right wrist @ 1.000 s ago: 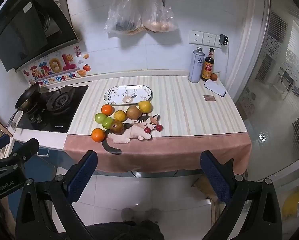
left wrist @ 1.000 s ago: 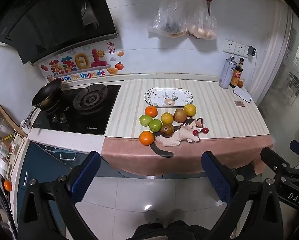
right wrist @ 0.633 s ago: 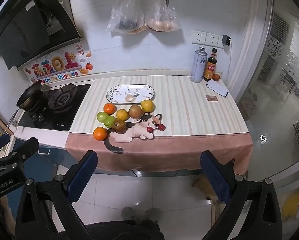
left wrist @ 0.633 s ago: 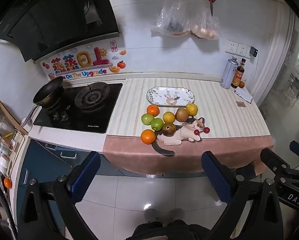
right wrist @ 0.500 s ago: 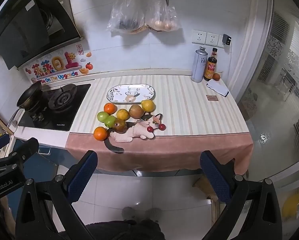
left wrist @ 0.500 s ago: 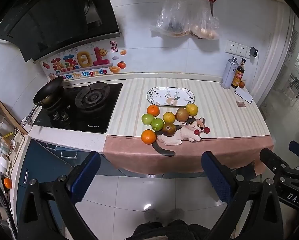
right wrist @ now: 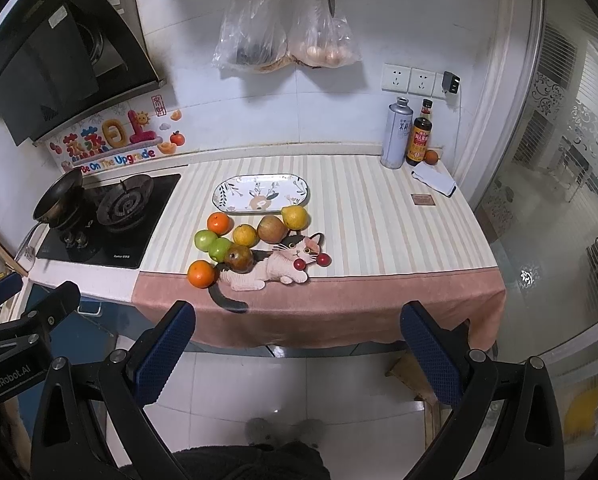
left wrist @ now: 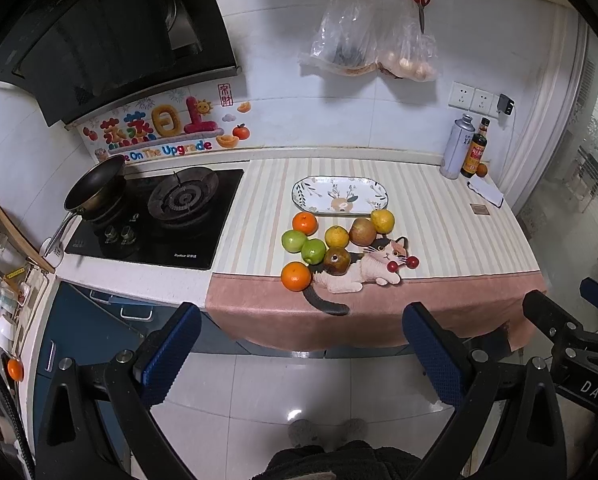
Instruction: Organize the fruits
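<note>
On the desk [left wrist: 439, 216], the fruits lie in a loose cluster just in front of the oval patterned plate [left wrist: 340, 195], which holds nothing. Nearest the plate sit an orange [left wrist: 304, 223], a brownish pear [left wrist: 362, 231] and a yellow pear [left wrist: 382, 221]; a yellow citrus [left wrist: 336, 236] lies between them and two green apples [left wrist: 303, 245] that touch each other. Closer to the desk's front edge are a dark mottled pear [left wrist: 336, 261] and a second orange [left wrist: 295, 276], both just beside a cat-shaped mat [left wrist: 363, 270] with two red cherries [left wrist: 402, 264] at its paws.

Both tools hang over the floor, well short of the desk's pink cloth edge [right wrist: 319, 304]. The left hand-held gripper [left wrist: 299, 356] is released, its blue pads spread wide with nothing between them, and the fruit cluster lies well ahead of it, about centred between the fingers. The right hand-held gripper [right wrist: 297, 354] is likewise spread wide and empty; the fruits lie well ahead and a little left of its centre.
</note>
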